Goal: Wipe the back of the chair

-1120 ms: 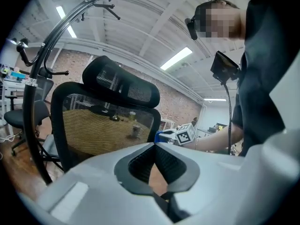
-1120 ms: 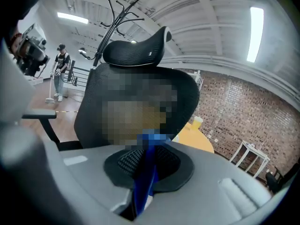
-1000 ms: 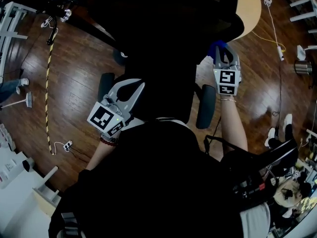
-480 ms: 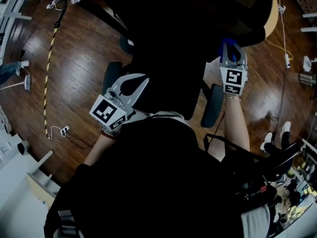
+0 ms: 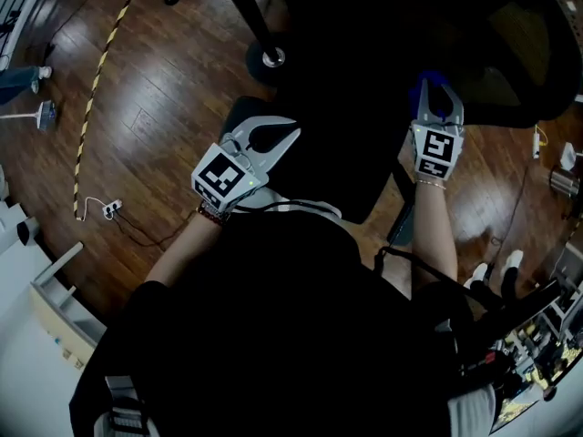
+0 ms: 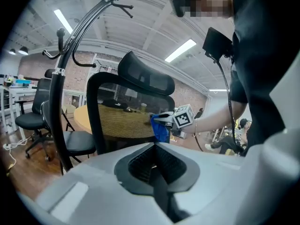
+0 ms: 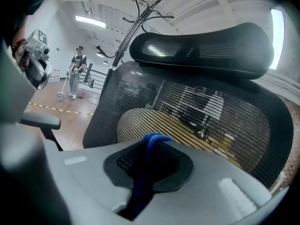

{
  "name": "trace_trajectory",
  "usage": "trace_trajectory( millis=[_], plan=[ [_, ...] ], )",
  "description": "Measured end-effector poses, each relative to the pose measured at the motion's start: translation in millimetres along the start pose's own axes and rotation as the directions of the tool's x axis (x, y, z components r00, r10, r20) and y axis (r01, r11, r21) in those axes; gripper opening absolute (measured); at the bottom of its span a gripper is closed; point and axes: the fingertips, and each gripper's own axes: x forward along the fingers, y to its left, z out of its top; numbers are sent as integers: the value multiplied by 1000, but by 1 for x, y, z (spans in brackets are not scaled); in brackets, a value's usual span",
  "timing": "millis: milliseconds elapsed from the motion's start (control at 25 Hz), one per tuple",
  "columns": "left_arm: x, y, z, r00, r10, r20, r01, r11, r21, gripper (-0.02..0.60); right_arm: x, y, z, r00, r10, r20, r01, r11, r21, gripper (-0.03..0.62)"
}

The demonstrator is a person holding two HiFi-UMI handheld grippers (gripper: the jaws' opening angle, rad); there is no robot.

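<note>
Pinching cloth [image 7: 144, 175], right gripper [image 5: 436, 96] near backrest [image 7: 197, 107] edge

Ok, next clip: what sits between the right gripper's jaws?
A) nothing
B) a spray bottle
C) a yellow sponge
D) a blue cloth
D: the right gripper view shows the right gripper shut on a blue cloth, facing the mesh chair back.
</note>
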Motion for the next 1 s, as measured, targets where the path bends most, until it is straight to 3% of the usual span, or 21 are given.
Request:
trace_trajectory(
  millis=[200,440,760,1000],
  plan=[
    [-13,22,0,996,-78,36,76,996,50,5,20,41,26,1000,24,19,-24,999,-25,34],
    [-30,47,-5,993,-100,67,96,994,54,5,54,89,52,998,58,39,-56,997,-46,34],
    [-85,65,-7,990,-66,124,60,997,52,5,88,149,96,990,94,103,-93,995,-20,34],
    [-112,63,-11,992,-41,117,40,999,12,5,113,200,129,973,170,159,-166,985,-40,34]
  ],
)
